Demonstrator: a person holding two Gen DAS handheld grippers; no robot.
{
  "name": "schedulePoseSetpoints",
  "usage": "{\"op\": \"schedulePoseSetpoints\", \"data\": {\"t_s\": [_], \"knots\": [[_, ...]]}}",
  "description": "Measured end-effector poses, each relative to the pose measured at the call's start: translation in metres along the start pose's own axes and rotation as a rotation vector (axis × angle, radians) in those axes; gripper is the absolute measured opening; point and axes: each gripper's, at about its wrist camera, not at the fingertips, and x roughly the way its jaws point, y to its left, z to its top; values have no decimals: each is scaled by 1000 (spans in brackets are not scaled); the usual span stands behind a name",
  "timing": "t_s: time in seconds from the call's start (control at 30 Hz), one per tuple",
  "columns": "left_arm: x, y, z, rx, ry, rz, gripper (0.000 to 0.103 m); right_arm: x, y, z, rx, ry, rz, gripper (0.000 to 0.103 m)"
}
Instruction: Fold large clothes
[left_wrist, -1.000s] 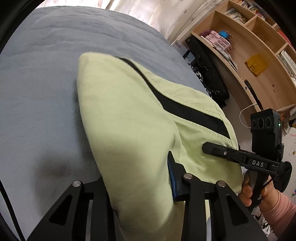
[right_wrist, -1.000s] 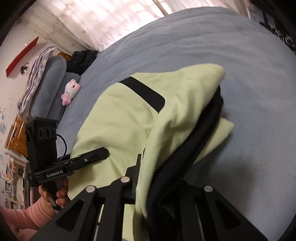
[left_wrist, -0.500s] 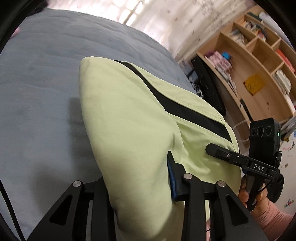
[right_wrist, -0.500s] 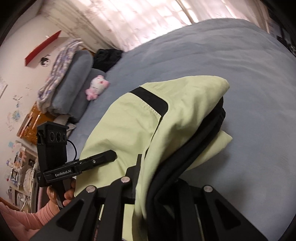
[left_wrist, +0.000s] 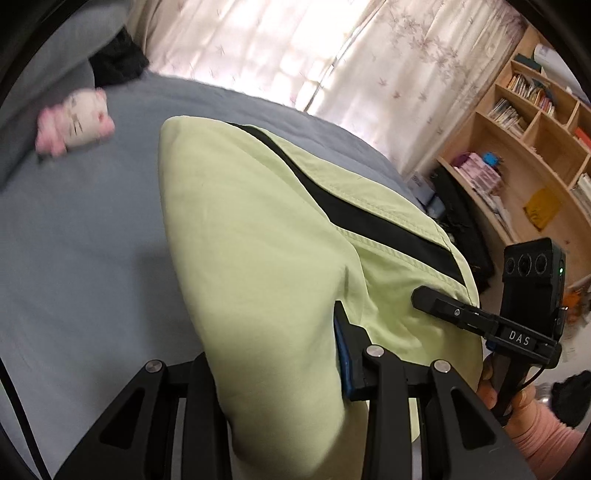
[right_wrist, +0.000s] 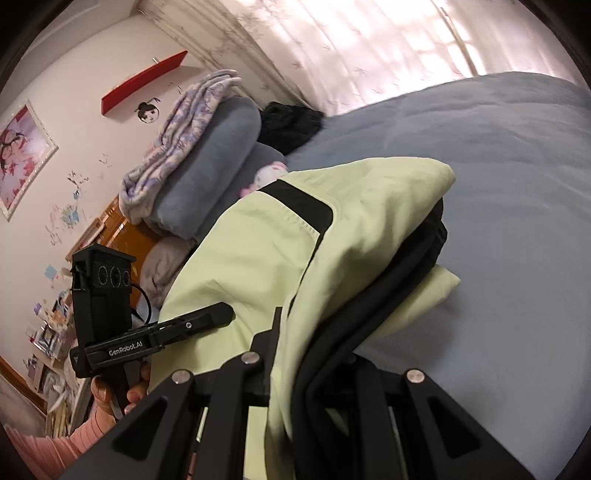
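A light green garment (left_wrist: 258, 236) with a black stripe (left_wrist: 373, 218) and black lining (right_wrist: 373, 306) is held up over the grey-blue bed (left_wrist: 74, 229). My left gripper (left_wrist: 280, 350) is shut on its near edge, and the cloth drapes over the fingers. My right gripper (right_wrist: 314, 354) is shut on the other side's edge, green cloth and black lining bunched between the fingers. Each gripper shows in the other's view: the right gripper (left_wrist: 480, 321) at the right, the left gripper (right_wrist: 166, 332) at the left. The garment's far end sags toward the bed.
A pink and white plush toy (left_wrist: 77, 125) lies at the head of the bed by grey pillows (right_wrist: 218, 162) and a folded patterned blanket (right_wrist: 173, 136). A wooden bookshelf (left_wrist: 517, 147) stands to the right. Curtains (left_wrist: 295, 48) hang behind the bed.
Both grippers have lifted and tilted up with the garment. The curtains, pillows and plush toy have come into view, and the garment's far end has risen off the bed.
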Motion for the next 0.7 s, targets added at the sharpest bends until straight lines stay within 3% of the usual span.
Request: {"op": "schedulePoseSetpoints", "data": {"t_s": [0.2,0.37,0.5,0.6,0.7], "knots": [[25,64,103,117,-10,71,32,90,3,74,-14,-54,15,11],[81,123,198,178,8,103,32,171,-21,134,31,-120,15,11],[154,164,262,207,33,132,32,245,-75,173,152,-202,60,11],[211,206,275,189,91,158,34,299,-117,184,243,-184,46,14],[285,257,254,109,211,265,52,338,-156,176,279,-86,-114,20]]}}
